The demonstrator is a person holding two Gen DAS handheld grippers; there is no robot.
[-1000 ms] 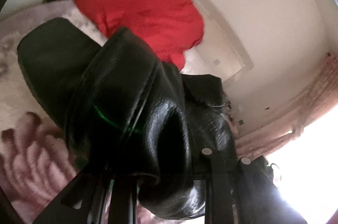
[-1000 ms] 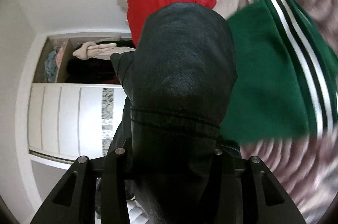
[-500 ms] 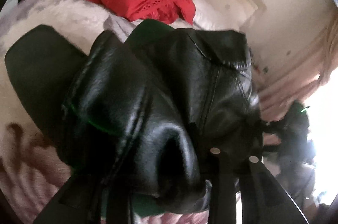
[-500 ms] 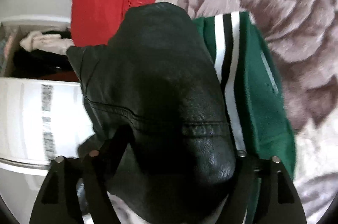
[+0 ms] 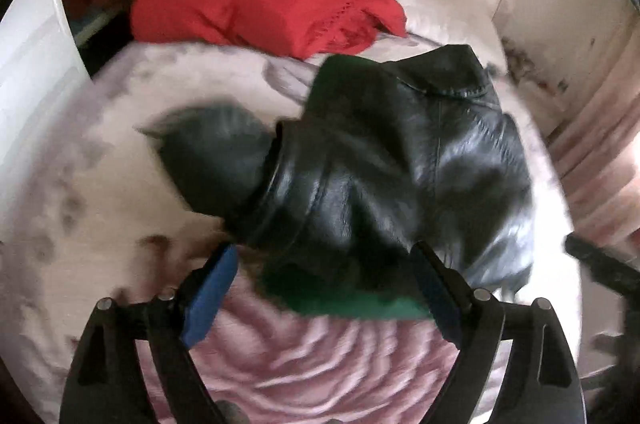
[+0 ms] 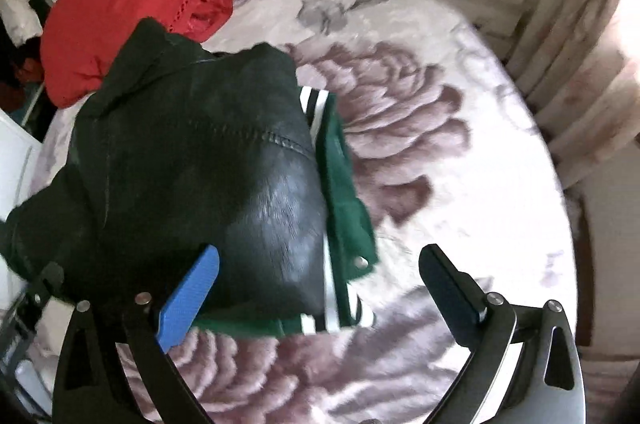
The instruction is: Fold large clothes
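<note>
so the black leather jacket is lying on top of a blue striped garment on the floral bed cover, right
Not quite: the striped garment under the black leather jacket is green with black-and-white stripes, not blue. The right wrist view shows it sticking out along the jacket's edge. The rest holds: both lie on the floral bed cover.

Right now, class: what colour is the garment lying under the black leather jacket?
Green with black-and-white stripes, clearest in the right wrist view.

Black leather jacket (image 6: 192, 164) lies folded, bunched, atop green striped garment (image 6: 344, 192).
</note>
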